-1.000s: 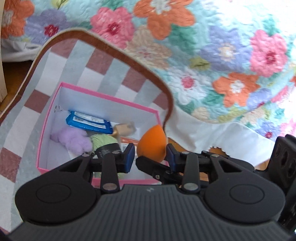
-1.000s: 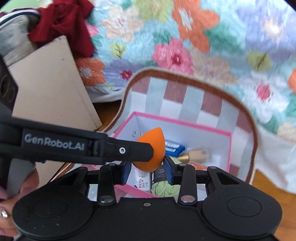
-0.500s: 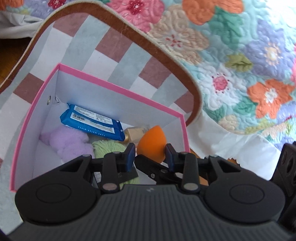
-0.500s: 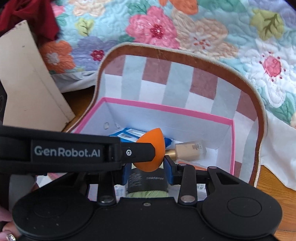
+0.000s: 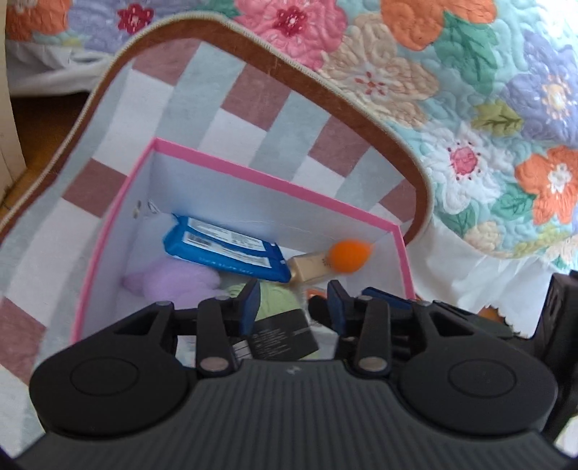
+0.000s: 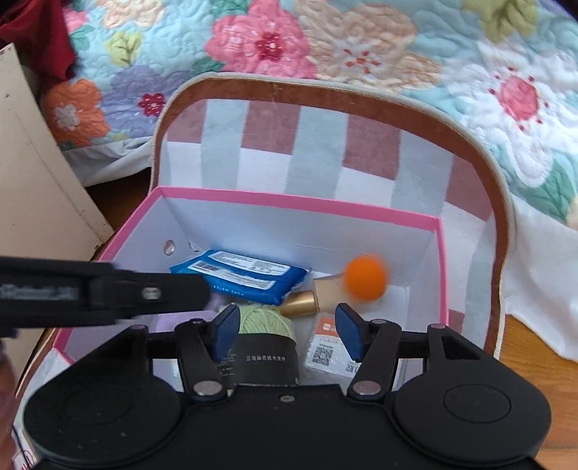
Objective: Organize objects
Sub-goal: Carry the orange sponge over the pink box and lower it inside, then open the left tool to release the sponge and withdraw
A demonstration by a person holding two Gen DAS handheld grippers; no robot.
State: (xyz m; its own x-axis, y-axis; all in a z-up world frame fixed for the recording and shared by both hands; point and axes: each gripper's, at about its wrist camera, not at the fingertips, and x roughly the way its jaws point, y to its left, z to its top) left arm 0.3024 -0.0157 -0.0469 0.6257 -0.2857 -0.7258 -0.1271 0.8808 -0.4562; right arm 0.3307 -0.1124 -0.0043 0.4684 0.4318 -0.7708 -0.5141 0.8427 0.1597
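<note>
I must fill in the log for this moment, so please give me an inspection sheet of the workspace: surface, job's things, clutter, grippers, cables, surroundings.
Surface: wooden floor under a checked mat with a brown border.
Job's things: pink-rimmed box on the mat; inside it a blurred orange sponge free of both grippers, blue wipes pack, gold-capped bottle, green yarn, lilac fluffy item, QR-code packet.
Clutter: beige board left of the box.
Grippers: left gripper and right gripper over the box, jaws opening, nothing between them.
Cables: nothing seen.
Surroundings: floral quilt, dark red cloth.
</note>
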